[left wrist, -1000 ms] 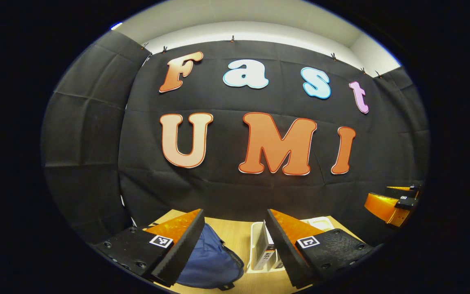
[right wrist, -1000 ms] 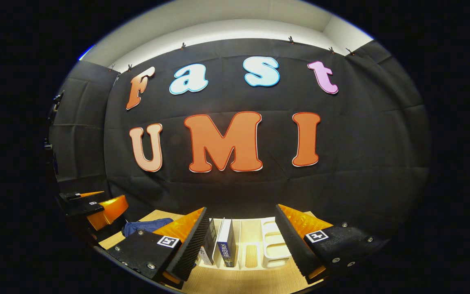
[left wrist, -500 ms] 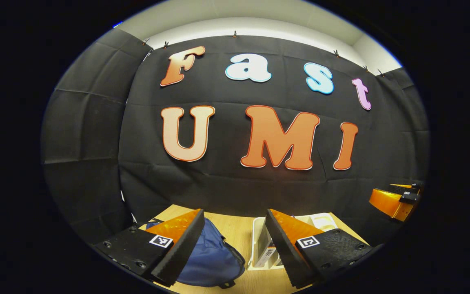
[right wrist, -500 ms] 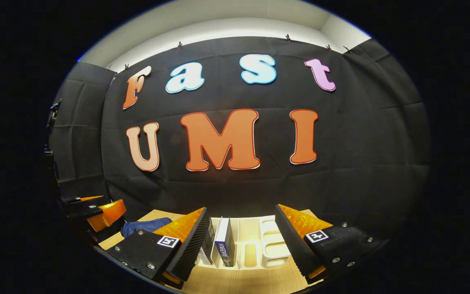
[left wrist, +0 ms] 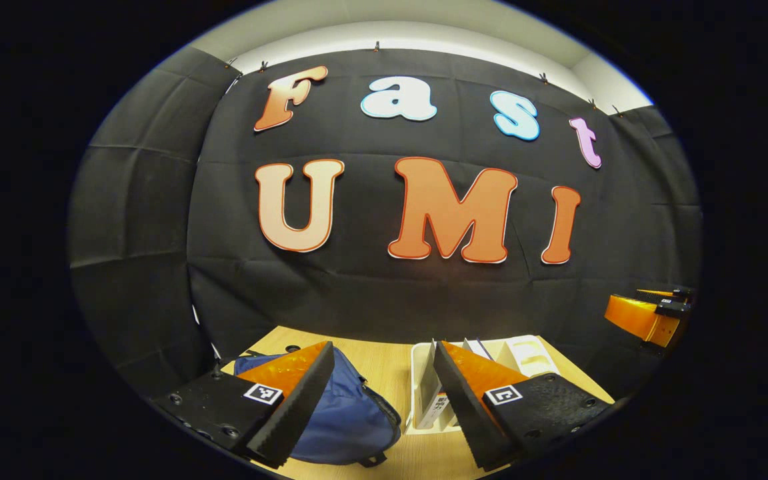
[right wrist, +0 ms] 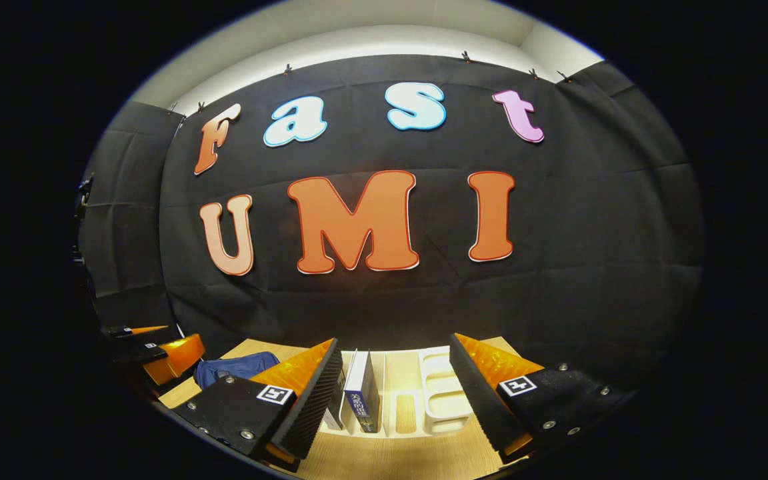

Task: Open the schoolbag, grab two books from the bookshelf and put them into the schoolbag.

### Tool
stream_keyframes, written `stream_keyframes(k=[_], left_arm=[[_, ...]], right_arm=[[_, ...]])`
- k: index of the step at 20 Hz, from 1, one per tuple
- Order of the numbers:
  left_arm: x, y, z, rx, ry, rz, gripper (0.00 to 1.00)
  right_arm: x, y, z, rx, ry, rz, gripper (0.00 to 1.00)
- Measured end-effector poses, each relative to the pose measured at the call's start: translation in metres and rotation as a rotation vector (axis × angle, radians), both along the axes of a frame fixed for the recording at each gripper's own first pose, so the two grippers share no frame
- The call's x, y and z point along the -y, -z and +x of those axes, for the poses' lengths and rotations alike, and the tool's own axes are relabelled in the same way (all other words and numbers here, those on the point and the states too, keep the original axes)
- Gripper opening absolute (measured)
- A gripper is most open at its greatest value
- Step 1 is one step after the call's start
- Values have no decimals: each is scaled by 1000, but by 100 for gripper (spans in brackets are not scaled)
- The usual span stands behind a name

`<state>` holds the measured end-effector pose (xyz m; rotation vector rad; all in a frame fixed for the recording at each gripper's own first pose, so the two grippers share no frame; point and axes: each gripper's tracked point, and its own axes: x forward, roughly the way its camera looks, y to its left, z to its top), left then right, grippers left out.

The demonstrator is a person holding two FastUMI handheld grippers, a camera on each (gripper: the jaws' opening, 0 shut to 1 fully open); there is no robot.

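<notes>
Black cloth hangs as the back wall of the booth, and below it a pale wooden desk (left wrist: 384, 360) carries the things. On the desk, in the left gripper view, a blue schoolbag (left wrist: 347, 413) lies slumped at the left, partly behind the left gripper's (left wrist: 374, 400) own left finger; whether its zip is open I cannot tell. Just beside the bag on its right stands a white bookshelf (left wrist: 417, 373), a slotted rack whose long side runs away to the right, with books (left wrist: 434, 400) standing upright on edge in its nearer slots. The left gripper's jaws are spread wide with nothing between them, held above the desk with the bag and the rack's near end seen through the gap. Far to the right in that view the right gripper (left wrist: 651, 313) hangs in the air, well apart. In the right gripper view the bookshelf (right wrist: 444, 393) sits straight ahead, its dividers running away from the camera; a dark-spined book (right wrist: 361, 393) stands upright in a left slot, spine facing the camera, with another book (right wrist: 334, 407) beside it half hidden by the finger. The right gripper's (right wrist: 394, 400) jaws are likewise spread and empty. The schoolbag (right wrist: 234, 367) lies to the left of the rack, with the left gripper (right wrist: 157, 347) above its far side.
</notes>
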<state>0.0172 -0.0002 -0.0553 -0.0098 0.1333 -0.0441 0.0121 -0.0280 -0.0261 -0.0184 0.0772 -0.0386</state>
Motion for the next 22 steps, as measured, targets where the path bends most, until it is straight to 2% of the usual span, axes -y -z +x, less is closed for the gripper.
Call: stream_keyframes(k=[6,10,12,14,15,17,18,19,20,22], left_arm=[[-5,10,3,-21,-13,-5,94],[-1,36,8,-69,1,-2,94],[2,63,12,-110,25,62,94],[13,109,18,-204,89,150,94],[22,141,12,-280,136,143,94],[29,198,4,-413,163,150,95],[17,222,4,-481,130,217,96],[7,238,6,-488,115,289,92],[-2,253,11,-486,96,356,98],[-18,278,17,-492,70,493,98]], right_arm=[[5,5,3,-10,16,-15,96],[8,12,1,-30,16,-8,96],[13,14,3,-36,24,-10,96],[14,18,6,-49,34,-14,96],[16,20,5,-58,37,-10,96],[23,21,5,-68,48,-7,96],[31,21,4,-70,65,-15,96],[45,22,-1,-71,81,-23,96],[55,24,-4,-76,96,-27,96],[72,31,-5,-102,123,-29,96]])
